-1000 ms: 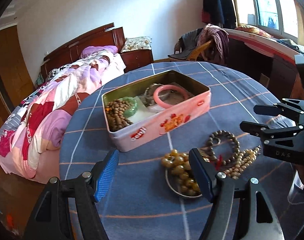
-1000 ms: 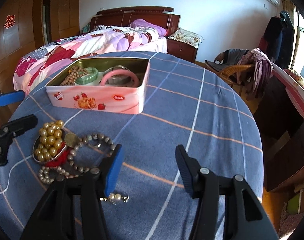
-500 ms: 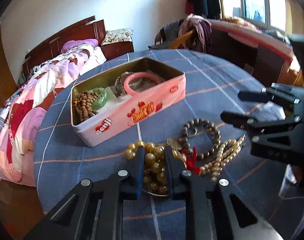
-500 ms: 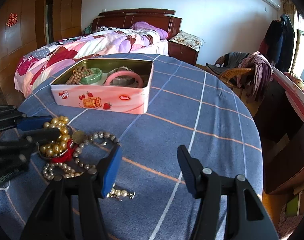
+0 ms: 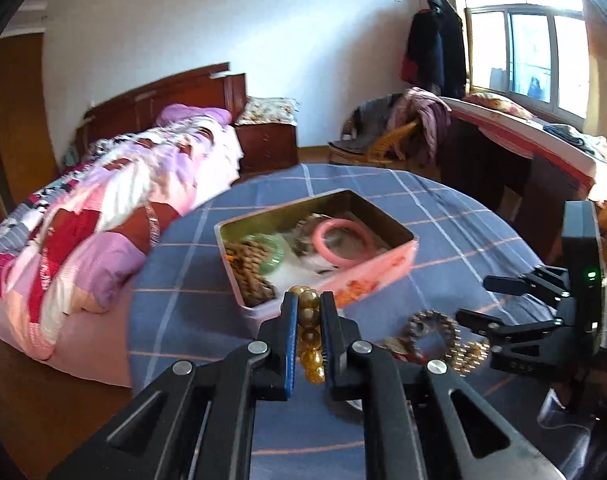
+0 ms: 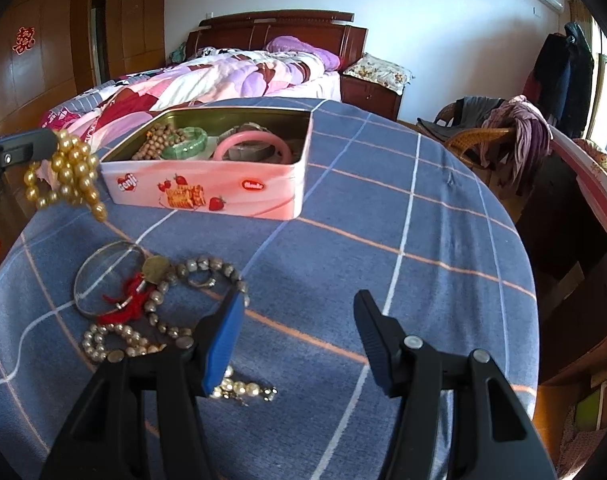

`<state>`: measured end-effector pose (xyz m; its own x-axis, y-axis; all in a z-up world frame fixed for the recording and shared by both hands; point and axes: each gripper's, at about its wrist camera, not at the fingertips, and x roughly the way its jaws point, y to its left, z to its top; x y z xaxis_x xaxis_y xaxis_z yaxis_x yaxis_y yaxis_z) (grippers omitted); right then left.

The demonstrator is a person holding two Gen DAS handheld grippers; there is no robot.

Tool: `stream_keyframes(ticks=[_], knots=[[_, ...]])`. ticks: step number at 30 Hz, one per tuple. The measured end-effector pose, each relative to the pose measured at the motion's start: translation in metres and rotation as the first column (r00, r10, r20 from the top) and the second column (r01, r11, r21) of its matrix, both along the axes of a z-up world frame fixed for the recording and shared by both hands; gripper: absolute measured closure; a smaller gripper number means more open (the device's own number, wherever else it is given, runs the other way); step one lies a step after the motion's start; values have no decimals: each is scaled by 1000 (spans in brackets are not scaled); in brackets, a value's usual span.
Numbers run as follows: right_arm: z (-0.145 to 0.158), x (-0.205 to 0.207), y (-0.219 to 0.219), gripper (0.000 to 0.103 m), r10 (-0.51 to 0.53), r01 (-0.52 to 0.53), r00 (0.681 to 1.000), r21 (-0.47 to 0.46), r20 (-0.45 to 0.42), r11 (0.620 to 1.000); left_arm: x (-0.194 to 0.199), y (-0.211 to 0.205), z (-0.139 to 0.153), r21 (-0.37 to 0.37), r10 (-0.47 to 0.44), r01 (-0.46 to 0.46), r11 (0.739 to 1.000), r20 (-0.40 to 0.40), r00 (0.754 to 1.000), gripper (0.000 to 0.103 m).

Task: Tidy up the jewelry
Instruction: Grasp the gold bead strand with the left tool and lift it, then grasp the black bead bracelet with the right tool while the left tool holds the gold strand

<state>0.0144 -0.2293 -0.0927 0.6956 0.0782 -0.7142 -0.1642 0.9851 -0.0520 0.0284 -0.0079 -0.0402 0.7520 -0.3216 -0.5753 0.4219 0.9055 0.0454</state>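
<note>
Left wrist view: your left gripper [image 5: 306, 312], just closed, pinches the gold bead strand [image 5: 309, 330] dangling clear of the table, pink tin [image 5: 367, 276] straight ahead, nearer this hand; right gripper [image 6: 299, 336] spread, empty.

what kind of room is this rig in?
Most likely a home bedroom: a made-up bed with a wooden headboard, clothes heaped on a wicker chair, and coats hanging by the window. The work surface is a cloth-covered round table.
</note>
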Motion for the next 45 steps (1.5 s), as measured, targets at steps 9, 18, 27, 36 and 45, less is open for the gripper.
stream_keyframes(ticks=[9, 18, 27, 36, 45], knots=[[-5, 17, 21, 71, 45, -45, 996, -3, -81, 999, 22, 5, -41, 41, 46, -44, 998, -69, 997, 93], [-10, 6, 16, 92, 81, -78, 992, 31, -98, 996, 22, 1, -59, 41, 38, -34, 999, -96, 995, 93], [6, 2, 16, 92, 76, -75, 997, 33, -30, 997, 19, 5, -52, 23, 44, -43, 999, -78, 996, 93], [16, 1, 22, 92, 77, -77, 997, 18, 20, 997, 14, 1, -44, 36, 45, -43, 998, -47, 998, 93], [25, -2, 20, 92, 69, -71, 994, 17, 81, 997, 12, 2, -37, 33, 53, -52, 998, -20, 998, 93]])
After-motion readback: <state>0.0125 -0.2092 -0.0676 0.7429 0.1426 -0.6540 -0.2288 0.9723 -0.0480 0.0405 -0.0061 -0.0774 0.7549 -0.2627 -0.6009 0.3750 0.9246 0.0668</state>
